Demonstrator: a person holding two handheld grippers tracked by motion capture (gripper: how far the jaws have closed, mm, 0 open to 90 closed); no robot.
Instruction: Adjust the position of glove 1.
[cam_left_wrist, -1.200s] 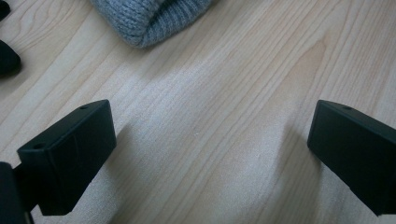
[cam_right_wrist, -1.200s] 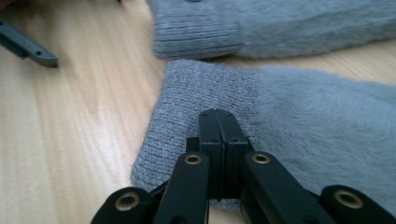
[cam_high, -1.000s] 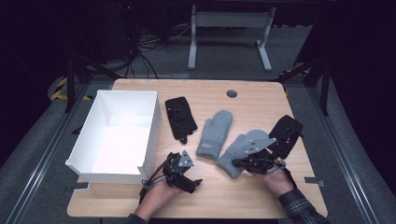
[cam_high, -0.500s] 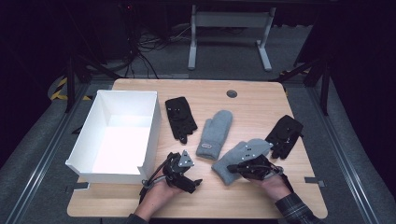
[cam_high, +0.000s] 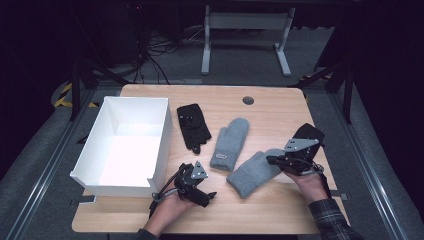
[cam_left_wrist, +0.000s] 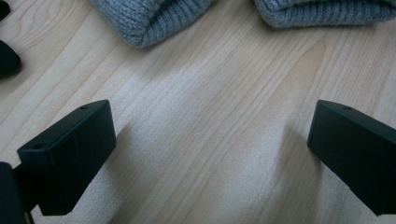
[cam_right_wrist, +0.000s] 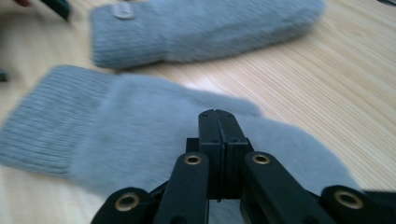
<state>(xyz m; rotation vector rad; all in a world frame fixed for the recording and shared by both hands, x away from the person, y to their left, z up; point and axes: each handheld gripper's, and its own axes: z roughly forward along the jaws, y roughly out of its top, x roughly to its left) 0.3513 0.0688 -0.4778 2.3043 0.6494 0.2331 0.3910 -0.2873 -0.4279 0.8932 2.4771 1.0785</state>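
- right gripper view: your right gripper (cam_right_wrist: 218, 116), jaws pressed together, pinches the near grey mitten (cam_right_wrist: 140, 130) at its fingertip end, low on the wooden table (cam_right_wrist: 327, 74).
- second grey mitten (cam_high: 231, 142) lies just beyond.
- your left gripper (cam_high: 200, 187) rests wide apart, empty, beside the white box (cam_high: 160, 145).

The pale wooden table (cam_high: 280, 112) shows fine, smooth matt grain. Beside its white, matt cardboard-like box (cam_high: 160, 135) lie two fuzzy grey knitted mittens (cam_high: 231, 142) with ribbed cuffs and a black cloth glove (cam_high: 192, 126).
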